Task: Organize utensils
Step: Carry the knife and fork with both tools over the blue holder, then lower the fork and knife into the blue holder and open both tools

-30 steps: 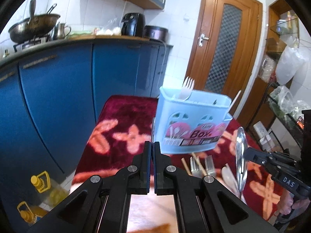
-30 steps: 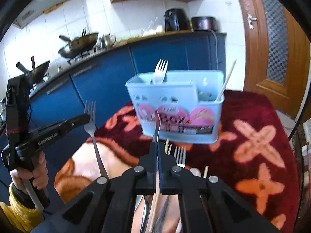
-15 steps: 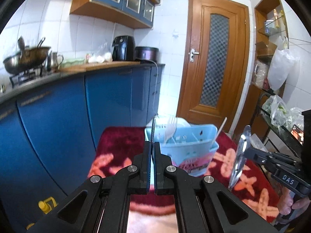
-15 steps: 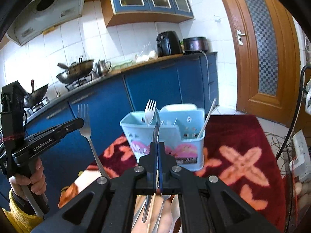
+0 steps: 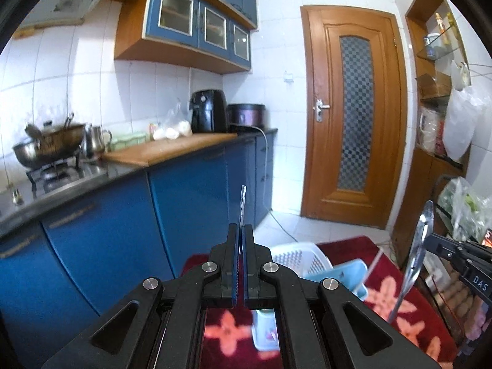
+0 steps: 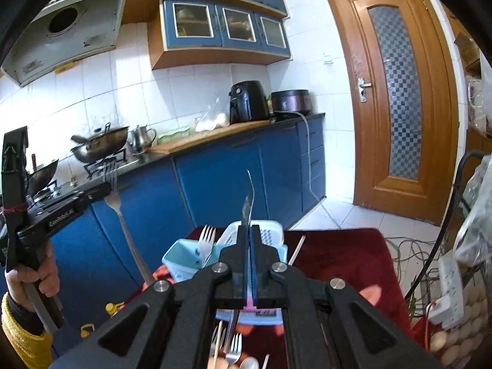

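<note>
My left gripper (image 5: 240, 230) is shut on a metal fork (image 5: 243, 204), seen edge-on; in the right wrist view the same fork (image 6: 118, 206) hangs tines up from that gripper (image 6: 101, 189). My right gripper (image 6: 249, 229) is shut on a metal spoon (image 6: 248, 198), seen edge-on; the spoon also shows in the left wrist view (image 5: 419, 243). The light blue utensil box (image 6: 184, 259) stands below on the red flowered cloth (image 6: 338, 255), with a white fork (image 6: 206, 240) in it. Both grippers are high above the box. Loose forks (image 6: 235, 347) lie on the cloth near me.
Blue kitchen cabinets (image 5: 190, 196) with a worktop, wok (image 5: 49, 147) and air fryer (image 5: 209, 110) run along the left. A wooden door (image 5: 353, 123) is behind. Shelves and bags (image 5: 461, 117) stand at the right. A white basket (image 5: 295, 258) sits behind the box.
Both grippers have risen and tilted upward with their utensils; the box has dropped to the bottom of both views.
</note>
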A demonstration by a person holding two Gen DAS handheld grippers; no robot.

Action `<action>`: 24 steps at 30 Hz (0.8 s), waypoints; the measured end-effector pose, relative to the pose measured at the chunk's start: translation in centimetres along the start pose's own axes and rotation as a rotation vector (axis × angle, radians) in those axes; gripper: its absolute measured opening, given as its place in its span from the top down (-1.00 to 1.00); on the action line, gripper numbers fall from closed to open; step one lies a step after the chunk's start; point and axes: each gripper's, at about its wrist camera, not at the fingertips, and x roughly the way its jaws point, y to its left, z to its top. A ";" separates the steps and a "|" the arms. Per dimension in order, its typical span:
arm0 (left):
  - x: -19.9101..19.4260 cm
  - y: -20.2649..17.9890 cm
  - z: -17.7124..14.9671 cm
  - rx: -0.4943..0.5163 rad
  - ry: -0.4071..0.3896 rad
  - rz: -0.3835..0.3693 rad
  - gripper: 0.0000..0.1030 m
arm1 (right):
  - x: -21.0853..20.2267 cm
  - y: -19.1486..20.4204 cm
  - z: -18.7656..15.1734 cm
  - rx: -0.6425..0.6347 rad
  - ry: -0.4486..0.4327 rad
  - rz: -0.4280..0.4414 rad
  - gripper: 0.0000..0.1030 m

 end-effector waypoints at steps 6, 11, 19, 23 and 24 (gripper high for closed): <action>2.3 -0.1 2.2 0.025 -0.011 0.052 0.97 | 1.5 -0.2 2.4 -0.028 -0.044 -0.061 0.95; 4.5 -0.8 2.2 0.049 -0.008 0.074 0.97 | 3.4 -0.5 3.6 -0.033 -0.069 -0.095 0.95; 7.6 -2.8 0.8 0.108 0.010 0.091 0.97 | 6.9 -0.3 2.9 -0.070 -0.056 -0.117 0.95; 8.7 -3.4 -1.0 0.128 0.038 0.088 0.97 | 8.4 -0.5 1.1 -0.073 -0.016 -0.102 0.95; 9.1 -3.5 -1.5 0.130 0.047 0.086 0.97 | 8.5 -0.5 0.7 -0.075 -0.009 -0.100 0.95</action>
